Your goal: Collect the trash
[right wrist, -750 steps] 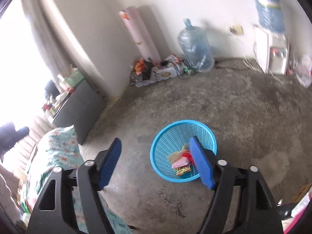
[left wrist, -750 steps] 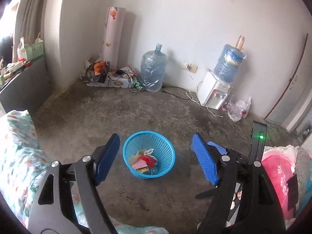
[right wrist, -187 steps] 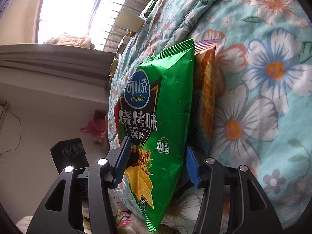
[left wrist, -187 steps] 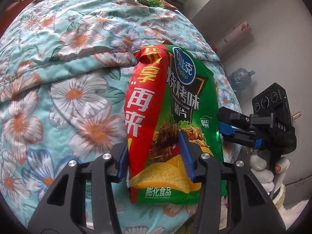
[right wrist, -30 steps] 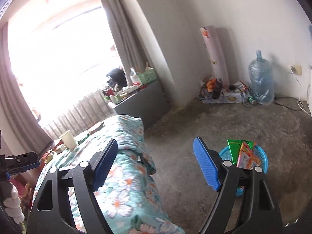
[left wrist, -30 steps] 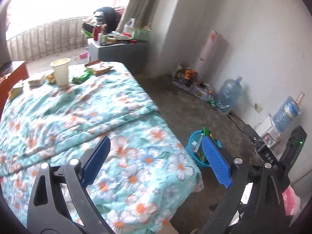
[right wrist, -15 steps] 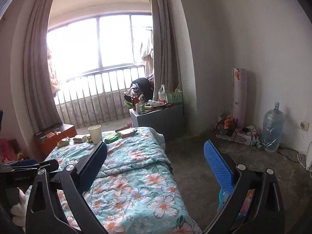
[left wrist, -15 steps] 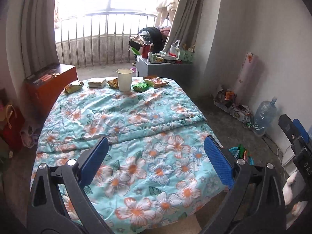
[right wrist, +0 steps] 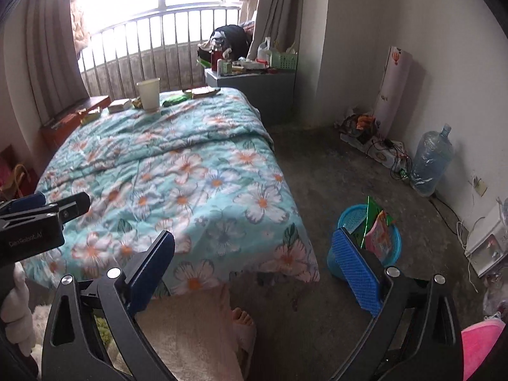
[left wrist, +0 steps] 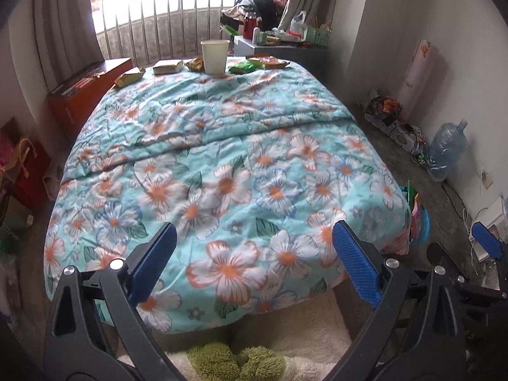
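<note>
Hovering over the foot of the bed (left wrist: 222, 158), the left gripper (left wrist: 254, 263) has its blue fingers (left wrist: 355, 263) spread wide with nothing between them. The right gripper (right wrist: 254, 266) is the same, fingers (right wrist: 357, 273) wide apart and empty, held off the bed's corner above the concrete floor (right wrist: 349, 165).

Up at twelve o'clock on the floral quilt, along the far edge, stands a white paper cup (left wrist: 215, 56). Just beside it lie the leftover wrappers: a green snack packet (left wrist: 243, 67) and an orange snack packet (left wrist: 270, 62) toward one o'clock, a yellow packet (left wrist: 128, 76), a small flat box (left wrist: 168, 66) and another crumpled wrapper (left wrist: 196, 63) toward eleven.

On the floor at about three o'clock from the bed's corner sits the blue trash basket (right wrist: 349, 214), with a green chip bag (right wrist: 370, 219) and a pink packet (right wrist: 379, 236) standing upright in it. A water jug (right wrist: 430, 168) stands by the wall farther along, near a tangle of cables (right wrist: 385, 146). The grey desk (right wrist: 254, 85) by the window is cluttered with bottles.
</note>
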A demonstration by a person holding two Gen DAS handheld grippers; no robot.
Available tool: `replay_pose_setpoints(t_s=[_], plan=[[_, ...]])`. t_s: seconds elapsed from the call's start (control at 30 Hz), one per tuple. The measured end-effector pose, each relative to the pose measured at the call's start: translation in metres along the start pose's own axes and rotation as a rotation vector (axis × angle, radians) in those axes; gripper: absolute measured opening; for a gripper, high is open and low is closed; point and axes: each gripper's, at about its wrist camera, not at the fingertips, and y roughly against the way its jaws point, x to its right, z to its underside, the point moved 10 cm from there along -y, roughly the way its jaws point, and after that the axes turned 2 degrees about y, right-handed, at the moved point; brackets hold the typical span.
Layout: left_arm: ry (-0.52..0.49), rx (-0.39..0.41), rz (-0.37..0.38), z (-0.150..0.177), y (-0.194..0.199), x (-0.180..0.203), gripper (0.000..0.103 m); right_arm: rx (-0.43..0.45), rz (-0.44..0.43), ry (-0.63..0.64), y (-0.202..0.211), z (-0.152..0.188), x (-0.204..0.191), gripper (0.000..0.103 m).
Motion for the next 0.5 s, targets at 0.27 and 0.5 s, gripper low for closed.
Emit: replay_pose_setpoints(t_s=[0.27,0.5], plan=[[0.004,-0.07,-0.013,0.02,-0.013,-0.005,0.094,-0.07,0.023,-0.002,-0.008,0.027,-0.004,0.096],[-0.024,-0.078,-0.015,0.017,-0.019,0.005,0.094,-0.085,0.066,-0.035,-0.008,0.031,0.017,0.096]])
